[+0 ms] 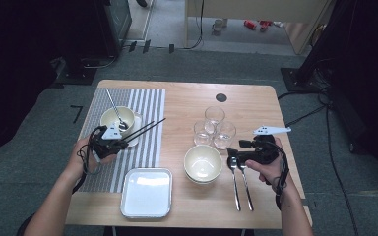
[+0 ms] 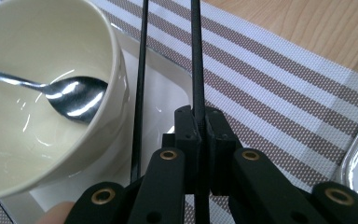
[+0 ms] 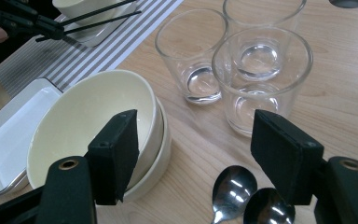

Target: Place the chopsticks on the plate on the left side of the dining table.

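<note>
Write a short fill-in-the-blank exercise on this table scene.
1. The left gripper holds a pair of black ____.
2. The bowl on the striped mat holds a metal ____.
3. ____ empty glasses stand on the table.
4. The right gripper hangs over two ____.

Missing words: chopsticks; spoon; three; spoons

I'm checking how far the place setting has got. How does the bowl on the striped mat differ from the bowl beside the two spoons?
The bowl on the striped mat sits on a small white dish with a spoon leaning inside it; the bowl beside the two spoons holds nothing. The mat bowl stands alone; the other is stacked in a second bowl, on bare wood. Both are cream, round and upright.
</note>
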